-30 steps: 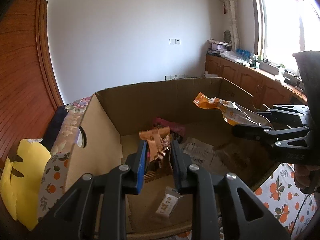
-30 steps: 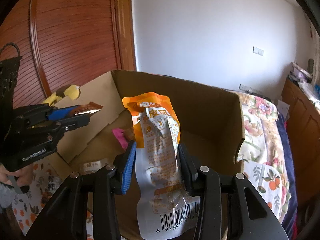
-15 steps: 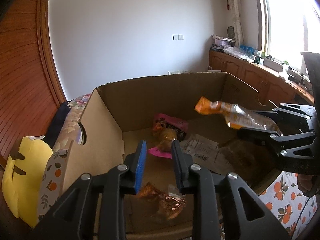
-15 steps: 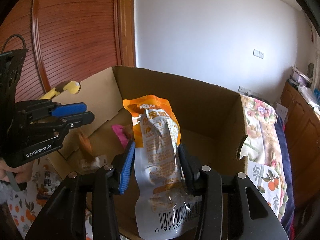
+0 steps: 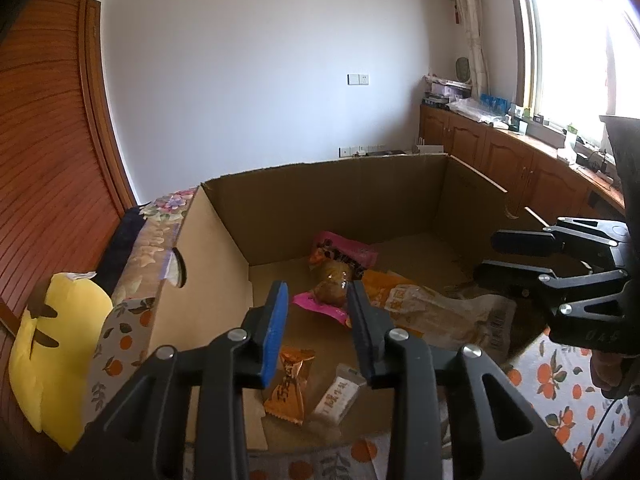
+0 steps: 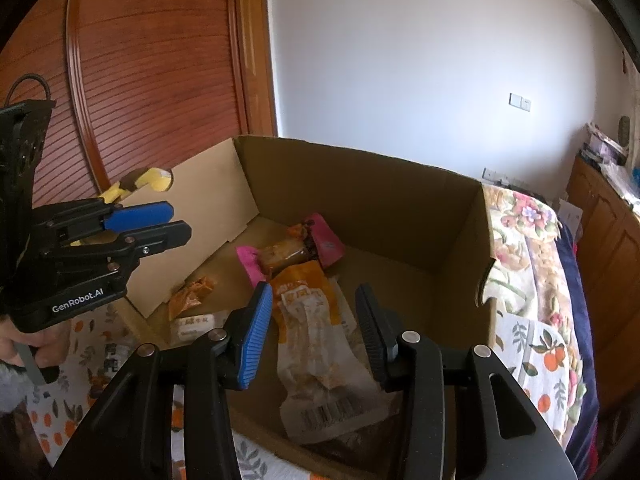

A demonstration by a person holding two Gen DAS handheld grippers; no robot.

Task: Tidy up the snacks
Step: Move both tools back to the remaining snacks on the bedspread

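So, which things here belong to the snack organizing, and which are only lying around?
Belong to the job:
cardboard box
orange pouch
pink-wrapped snack
small orange snack
pale snack bar

Just lying about:
yellow plush toy
floral bedding

Yellow plush [image 5: 56, 364] beside floral bedspread [image 6: 532, 240].

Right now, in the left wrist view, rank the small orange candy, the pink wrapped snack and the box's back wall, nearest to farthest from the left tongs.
1. Small orange candy, just below the left tongs.
2. Pink wrapped snack, mid-floor beyond the tips.
3. Back wall of the box, farthest.
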